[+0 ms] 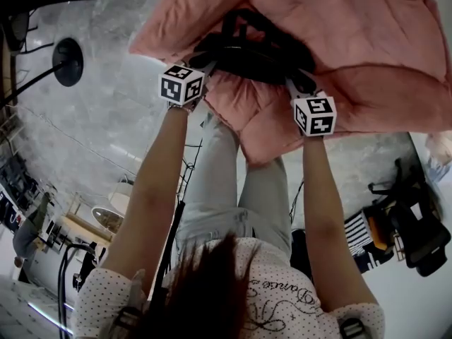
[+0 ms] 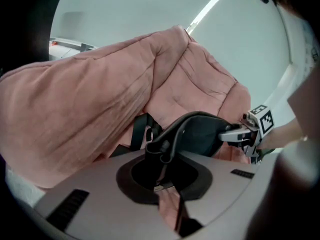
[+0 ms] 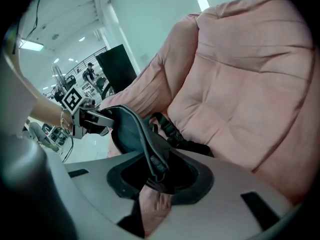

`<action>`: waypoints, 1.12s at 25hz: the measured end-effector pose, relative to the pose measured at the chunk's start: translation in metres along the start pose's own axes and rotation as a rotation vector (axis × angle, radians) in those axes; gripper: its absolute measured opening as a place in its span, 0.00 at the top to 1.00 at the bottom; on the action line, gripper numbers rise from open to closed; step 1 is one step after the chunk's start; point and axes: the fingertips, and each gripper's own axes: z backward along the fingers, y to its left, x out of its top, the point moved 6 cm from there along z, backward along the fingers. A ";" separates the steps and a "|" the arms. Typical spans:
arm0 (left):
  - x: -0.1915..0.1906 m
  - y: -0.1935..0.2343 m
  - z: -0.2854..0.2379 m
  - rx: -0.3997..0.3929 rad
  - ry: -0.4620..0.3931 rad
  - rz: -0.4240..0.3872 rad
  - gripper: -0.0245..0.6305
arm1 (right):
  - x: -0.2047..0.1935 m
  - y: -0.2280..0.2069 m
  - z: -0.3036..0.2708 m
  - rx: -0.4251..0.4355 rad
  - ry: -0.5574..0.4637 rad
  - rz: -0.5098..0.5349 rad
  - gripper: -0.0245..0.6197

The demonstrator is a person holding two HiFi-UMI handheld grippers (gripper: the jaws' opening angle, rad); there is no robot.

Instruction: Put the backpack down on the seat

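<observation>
- Two things stand out on the grey floor [image 1: 106, 126] in the head view: a black round stand base [image 1: 68, 61] at 10 o'clock and a black office chair [image 1: 418, 226] at 4 o'clock, both well apart from the work
- The pink padded seat [image 1: 367, 41] fills the top of the head view from 12 to 2 o'clock, and its quilted folds rise behind the bag in both gripper views
- The person's legs [image 1: 233, 182] in pale trousers stand just in front of the seat's near edge, below the two forearms
- The left gripper [image 1: 209, 63] is clamped on one end of the padded strap [image 2: 200, 131], with its jaws nearly together around the black band in the left gripper view [image 2: 159, 156]
- The right gripper [image 1: 294, 85] grips the other end of the same strap, its jaws a little wider and pinching the thicker padded part [image 3: 155, 170]
- Each gripper shows in the other's view at the far end of the arched strap: the right one at 3 o'clock [image 2: 239, 132], the left one at 9 o'clock [image 3: 94, 118]
- The backpack [image 1: 247, 51] is black and lies against the seat cushion between the two grippers; whether its weight rests there cannot be told
- Its long axis runs from about 10 o'clock to 4 o'clock in the head view, with thin webbing straps [image 2: 141, 130] trailing onto the pink fabric
</observation>
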 end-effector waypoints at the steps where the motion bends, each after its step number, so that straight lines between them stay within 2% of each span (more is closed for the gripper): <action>1: -0.002 0.002 -0.001 -0.005 -0.004 0.017 0.91 | -0.001 0.001 -0.002 -0.001 0.000 0.004 0.79; 9: -0.011 0.008 0.004 -0.078 -0.040 0.151 0.91 | -0.003 0.008 0.000 0.006 0.002 -0.004 0.77; 12: -0.012 0.005 0.006 -0.050 -0.014 0.133 0.89 | -0.005 0.010 0.002 0.014 0.022 0.001 0.77; 16: -0.010 0.003 0.006 0.002 -0.018 0.076 0.88 | -0.004 0.007 0.000 0.031 0.024 -0.045 0.77; 18: -0.011 0.003 0.005 0.010 -0.024 0.076 0.86 | -0.003 0.006 -0.001 0.054 0.025 -0.084 0.72; 19: -0.011 0.002 0.004 0.012 -0.023 0.077 0.86 | -0.002 0.006 -0.001 0.066 0.025 -0.104 0.63; 20: -0.011 0.000 0.004 0.013 -0.020 0.075 0.84 | -0.001 0.006 0.000 0.076 0.026 -0.118 0.58; 24: -0.007 -0.008 0.003 -0.007 0.000 0.070 0.62 | 0.002 0.008 0.005 0.072 0.022 -0.119 0.53; 28: -0.005 -0.013 0.002 -0.010 0.021 0.058 0.49 | 0.006 0.009 0.010 0.059 0.003 -0.118 0.49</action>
